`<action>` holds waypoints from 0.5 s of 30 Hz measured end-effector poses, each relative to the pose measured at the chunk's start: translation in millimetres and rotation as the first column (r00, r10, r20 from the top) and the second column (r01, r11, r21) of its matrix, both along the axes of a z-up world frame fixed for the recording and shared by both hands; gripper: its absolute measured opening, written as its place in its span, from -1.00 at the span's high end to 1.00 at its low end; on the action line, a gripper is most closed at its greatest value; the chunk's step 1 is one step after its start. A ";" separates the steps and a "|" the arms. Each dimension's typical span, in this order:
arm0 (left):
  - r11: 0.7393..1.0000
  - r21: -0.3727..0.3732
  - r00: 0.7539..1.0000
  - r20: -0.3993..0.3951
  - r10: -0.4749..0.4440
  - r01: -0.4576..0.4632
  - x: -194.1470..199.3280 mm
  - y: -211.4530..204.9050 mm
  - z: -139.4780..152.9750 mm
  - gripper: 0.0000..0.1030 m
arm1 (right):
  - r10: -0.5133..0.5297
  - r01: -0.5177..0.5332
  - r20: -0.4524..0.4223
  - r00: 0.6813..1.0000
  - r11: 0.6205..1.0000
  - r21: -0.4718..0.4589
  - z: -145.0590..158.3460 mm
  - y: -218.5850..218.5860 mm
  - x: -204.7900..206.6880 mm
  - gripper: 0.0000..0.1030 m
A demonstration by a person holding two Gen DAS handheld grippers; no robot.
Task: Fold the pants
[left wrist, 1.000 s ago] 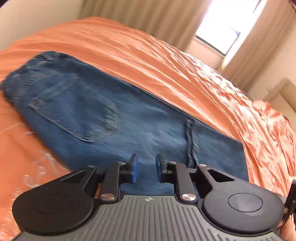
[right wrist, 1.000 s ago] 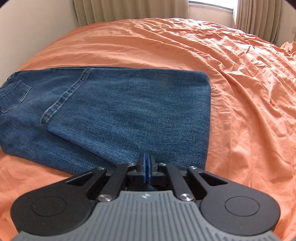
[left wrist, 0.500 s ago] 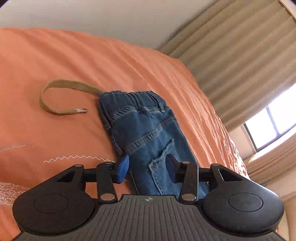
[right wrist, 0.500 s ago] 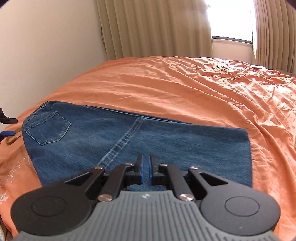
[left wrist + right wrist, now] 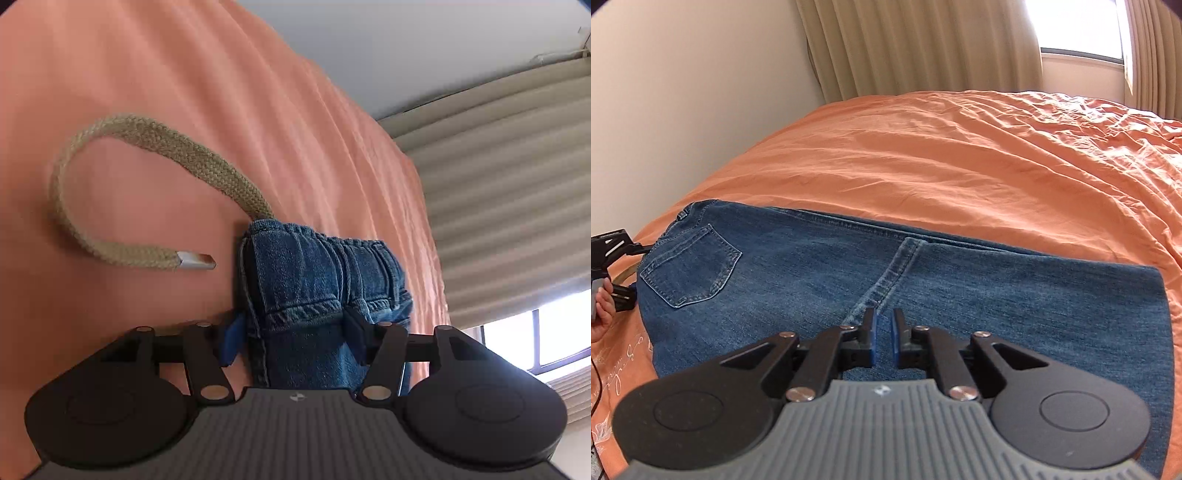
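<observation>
Since a second ago the left gripper has swung from mid-leg to the waistband end of the pants and rolled, so the bed now tilts steeply in its view. Its jaws are opening; they straddle the folded waistband edge, denim between them, the blue left pad just clear of the cloth; contact at the right pad cannot be told. The right gripper has gone from pressed-together pads to a narrow gap and is opening, nothing between the pads, hovering over the inseam.

Pants: blue jeans lying folded lengthwise on the orange bedspread, back pocket up, waist toward the wall side. A tan woven drawcord with a metal tip curls from the waistband onto the spread. In the right wrist view, a person's hand holds the left gripper at the waist end. Beige curtains and a bright window behind.
</observation>
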State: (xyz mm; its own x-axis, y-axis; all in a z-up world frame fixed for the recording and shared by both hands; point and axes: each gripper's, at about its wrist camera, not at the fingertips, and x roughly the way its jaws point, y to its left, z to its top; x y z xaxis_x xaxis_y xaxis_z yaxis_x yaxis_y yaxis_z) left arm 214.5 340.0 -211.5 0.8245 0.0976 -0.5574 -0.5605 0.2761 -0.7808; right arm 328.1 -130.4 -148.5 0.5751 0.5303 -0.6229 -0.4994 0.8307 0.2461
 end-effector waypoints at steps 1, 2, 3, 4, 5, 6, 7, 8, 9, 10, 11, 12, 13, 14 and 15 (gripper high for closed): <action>1.000 0.018 1.000 -0.015 -0.005 0.005 3.7 -0.5 -2.1 -0.16 | 0.011 -0.011 -0.011 1.000 1.000 -0.006 -2.9 3.6 2.2 0.91; 0.999 0.031 1.000 -0.028 -0.008 0.009 7.4 -0.6 -3.8 -0.14 | 0.024 -0.024 -0.024 0.999 1.000 -0.012 -6.4 7.1 4.4 0.91; 0.999 0.046 0.999 -0.043 -0.010 0.012 11.2 -1.7 -4.4 -0.11 | 0.032 -0.033 -0.042 0.999 0.999 -0.027 -10.9 11.0 6.9 0.91; 0.998 0.061 0.998 -0.056 -0.013 0.016 14.6 -2.4 -4.5 -0.08 | 0.034 -0.038 -0.070 0.997 0.997 -0.063 -18.1 15.5 9.5 0.91; 0.997 0.080 0.997 -0.075 -0.013 0.019 18.7 -2.8 -3.7 -0.05 | 0.031 -0.041 -0.096 0.995 0.994 -0.098 -24.4 19.5 12.0 0.93; 0.995 0.095 0.995 -0.096 -0.013 0.022 23.0 -4.2 -2.2 0.01 | 0.034 -0.047 -0.112 0.993 0.992 -0.117 -29.4 21.7 13.3 0.93; 0.993 0.111 0.994 -0.112 -0.017 0.030 24.2 -8.2 1.5 0.13 | 0.038 -0.052 -0.112 0.993 0.991 -0.123 -30.7 22.8 13.4 0.93; 0.991 0.126 0.991 -0.129 -0.021 0.037 27.6 -10.0 3.9 0.16 | 0.044 -0.058 -0.110 0.993 0.990 -0.129 -30.6 23.6 13.6 0.93; 0.990 0.136 0.989 -0.150 -0.020 0.040 28.9 -10.0 8.0 0.19 | 0.045 -0.060 -0.111 0.993 0.990 -0.131 -30.6 23.4 13.7 0.93; 0.990 0.135 0.987 -0.163 -0.017 0.039 30.7 -10.4 11.1 0.26 | 0.042 -0.057 -0.115 0.992 0.990 -0.129 -30.3 22.6 14.0 0.93; 0.990 0.135 0.985 -0.171 -0.015 0.039 32.4 -10.9 15.4 0.30 | 0.036 -0.050 -0.117 0.993 0.991 -0.122 -30.1 21.4 14.4 0.93; 0.990 0.138 0.984 -0.175 -0.014 0.038 33.4 -11.3 19.2 0.37 | 0.031 -0.045 -0.115 0.993 0.992 -0.115 -29.4 20.1 13.6 0.93; 0.988 0.148 0.984 -0.176 -0.011 0.038 33.5 -13.3 25.0 0.43 | 0.027 -0.039 -0.113 0.993 0.994 -0.106 -28.0 18.5 12.3 0.93; 0.986 0.164 0.985 -0.172 -0.011 0.040 33.3 -16.2 32.6 0.46 | 0.023 -0.034 -0.112 0.993 0.995 -0.098 -25.8 16.2 11.4 0.93; 0.981 0.188 0.987 -0.160 -0.015 0.046 30.6 -21.6 43.2 0.50 | 0.020 -0.031 -0.110 0.994 0.995 -0.095 -24.2 14.6 10.1 0.92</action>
State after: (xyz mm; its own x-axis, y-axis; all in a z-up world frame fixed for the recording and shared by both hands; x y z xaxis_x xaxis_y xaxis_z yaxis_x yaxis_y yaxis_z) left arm 245.1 318.4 -168.4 0.7322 0.1909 -0.6538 -0.6611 0.4301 -0.6148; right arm 338.2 -115.8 -172.7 0.4882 0.4782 -0.7301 -0.4955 0.8405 0.2192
